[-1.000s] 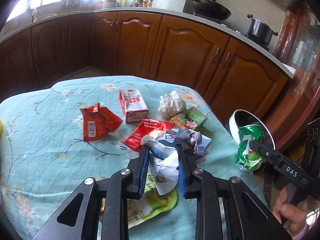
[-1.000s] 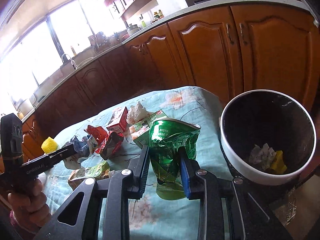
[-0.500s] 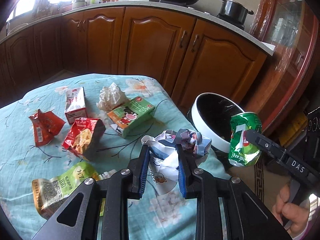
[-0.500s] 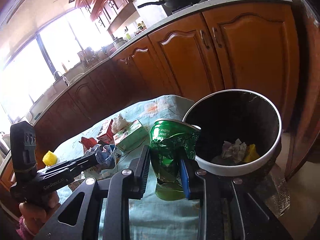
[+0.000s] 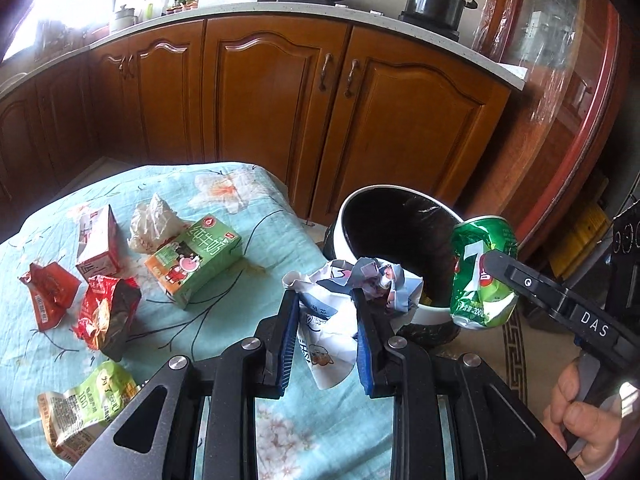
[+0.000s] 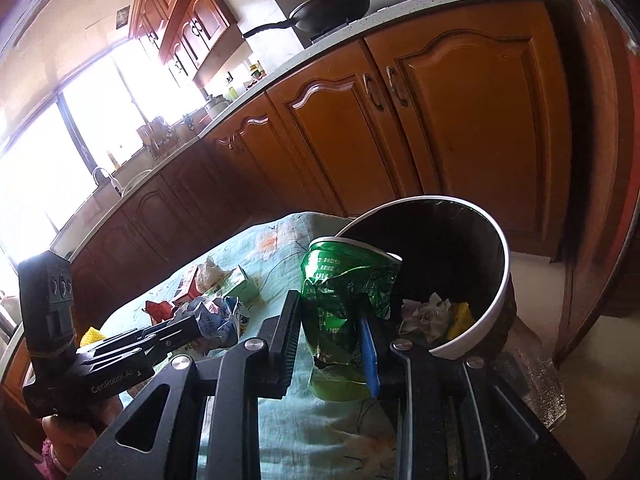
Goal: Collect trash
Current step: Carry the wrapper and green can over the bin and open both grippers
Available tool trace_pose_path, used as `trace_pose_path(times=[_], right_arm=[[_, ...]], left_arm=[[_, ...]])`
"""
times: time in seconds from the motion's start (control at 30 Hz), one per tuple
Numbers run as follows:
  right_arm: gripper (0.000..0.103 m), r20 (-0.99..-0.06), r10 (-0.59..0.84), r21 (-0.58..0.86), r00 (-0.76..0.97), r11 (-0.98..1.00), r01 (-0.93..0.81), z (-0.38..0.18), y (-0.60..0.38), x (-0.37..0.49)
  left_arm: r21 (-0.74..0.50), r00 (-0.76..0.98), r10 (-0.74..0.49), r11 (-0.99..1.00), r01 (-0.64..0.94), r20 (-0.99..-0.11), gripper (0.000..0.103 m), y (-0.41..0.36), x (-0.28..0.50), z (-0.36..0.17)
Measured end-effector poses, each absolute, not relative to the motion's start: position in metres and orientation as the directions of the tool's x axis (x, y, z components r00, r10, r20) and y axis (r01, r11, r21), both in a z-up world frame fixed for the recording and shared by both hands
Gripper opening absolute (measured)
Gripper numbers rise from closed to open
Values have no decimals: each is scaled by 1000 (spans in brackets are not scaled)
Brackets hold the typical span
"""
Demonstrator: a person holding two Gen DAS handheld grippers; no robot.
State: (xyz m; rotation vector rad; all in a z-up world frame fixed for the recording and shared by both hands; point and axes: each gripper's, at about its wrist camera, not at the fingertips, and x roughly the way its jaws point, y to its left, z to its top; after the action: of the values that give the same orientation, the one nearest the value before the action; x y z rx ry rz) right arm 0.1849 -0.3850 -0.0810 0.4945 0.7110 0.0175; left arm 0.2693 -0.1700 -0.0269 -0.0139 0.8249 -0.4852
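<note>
Left wrist view: we've got our left gripper fingers clamped on a crumpled wrapper and our right on the crushed can — bin at 1 o'clock, ready for dumping.

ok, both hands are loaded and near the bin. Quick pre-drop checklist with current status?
1. Left gripper shut on the crumpled wrapper: ok.
2. Right gripper shut on the crushed green can: ok.
3. Bin mouth open, with room inside: ok; only a few scraps at the bottom.
4. Can over the bin mouth: not ok; in the left wrist view it hangs at the rim's outer side.
5. Wrapper over the bin mouth: cannot tell; it lines up with the near rim, depth unclear.
6. The two grippers apart from each other: ok.
</note>
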Motion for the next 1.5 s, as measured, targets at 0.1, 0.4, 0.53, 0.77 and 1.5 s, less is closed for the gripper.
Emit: trace_pose_path(times=[0.1, 0.4, 0.53, 0.77, 1.5], right_arm=[[27, -621, 177, 443, 764, 883, 156, -82, -391, 188], [26, -633, 169, 453, 755, 872, 184, -90, -416, 205], [25, -643, 166, 457, 748, 866, 200, -95, -426, 212], [25, -667, 151, 444, 730, 867, 227, -106, -440, 221], [66, -649, 167, 489, 742, 839, 239, -109, -449, 220]], left_arm=[[-191, 573, -424, 886, 423, -701, 24, -181, 276, -26], [-171, 553, -436, 868, 465, -710, 24, -220, 302, -29], [-155, 540, -433, 861, 483, -722, 25, -237, 317, -33], [-125, 527, -415, 857, 499, -741, 25, -264, 341, -43], [-121, 537, -398, 870, 477, -744, 59, -250, 321, -56]])
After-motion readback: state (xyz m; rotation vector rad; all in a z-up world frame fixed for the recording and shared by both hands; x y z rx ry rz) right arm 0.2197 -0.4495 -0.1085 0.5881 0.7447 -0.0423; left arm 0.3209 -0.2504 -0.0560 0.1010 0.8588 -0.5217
